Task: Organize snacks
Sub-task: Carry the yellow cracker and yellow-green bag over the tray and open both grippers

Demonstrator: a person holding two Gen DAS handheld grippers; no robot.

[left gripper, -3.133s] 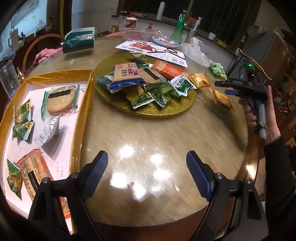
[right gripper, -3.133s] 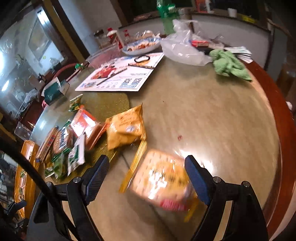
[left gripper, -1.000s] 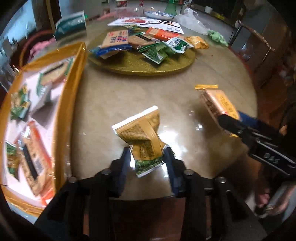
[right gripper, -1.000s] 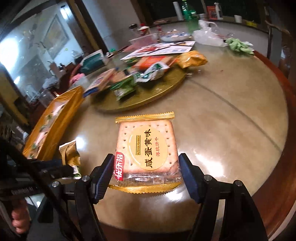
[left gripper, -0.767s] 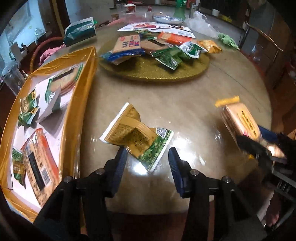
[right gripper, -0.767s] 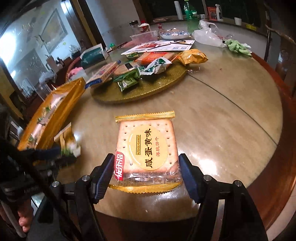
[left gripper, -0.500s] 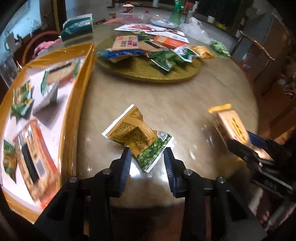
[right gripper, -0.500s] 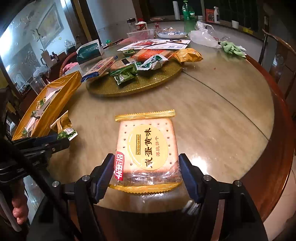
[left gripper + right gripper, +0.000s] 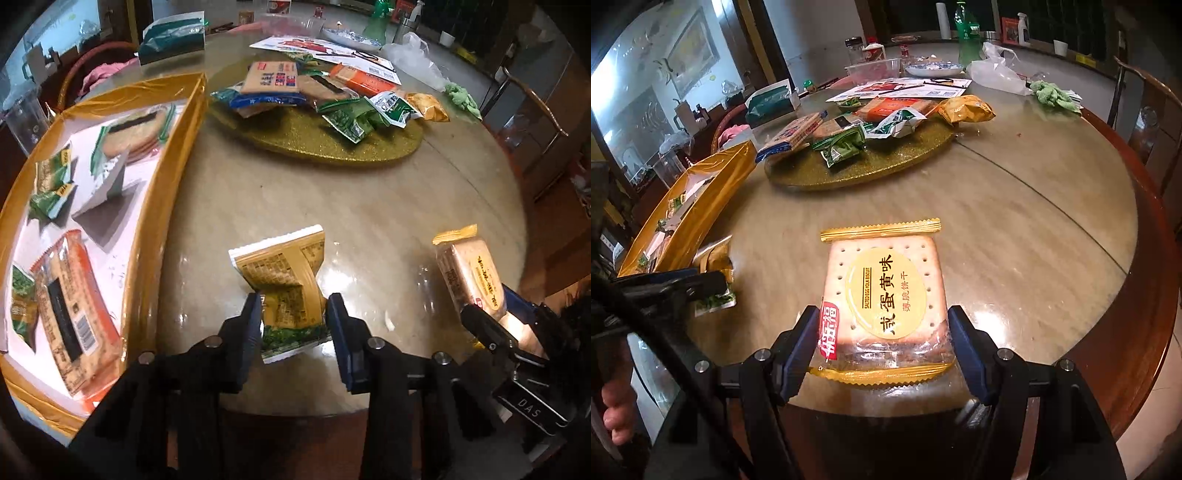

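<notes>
My left gripper (image 9: 293, 317) is shut on the lower end of a crumpled gold-and-green snack packet (image 9: 284, 273), and its jaws are still closing. The packet hangs just above the marble table. My right gripper (image 9: 882, 332) is shut on a square salted egg yolk biscuit packet (image 9: 886, 288), held flat by its two sides. In the left wrist view that biscuit packet (image 9: 469, 273) shows at the right. A gold tray (image 9: 177, 155) at the left holds several sorted snacks. A gold round board (image 9: 314, 140) further back carries a heap of packets.
Flyers (image 9: 905, 88), a white plastic bag (image 9: 997, 74), a green cloth (image 9: 1052, 94), a plate and bottles crowd the far side. A green tissue box (image 9: 173, 37) stands behind the tray. The table's red-brown rim (image 9: 1145, 295) curves along the right. A hand (image 9: 617, 410) grips the left tool.
About three seconds ago both grippers were open and empty; now each holds a packet. Over the last second the left jaws narrowed on the gold-green packet, which turned more upright; the biscuit packet stayed put.
</notes>
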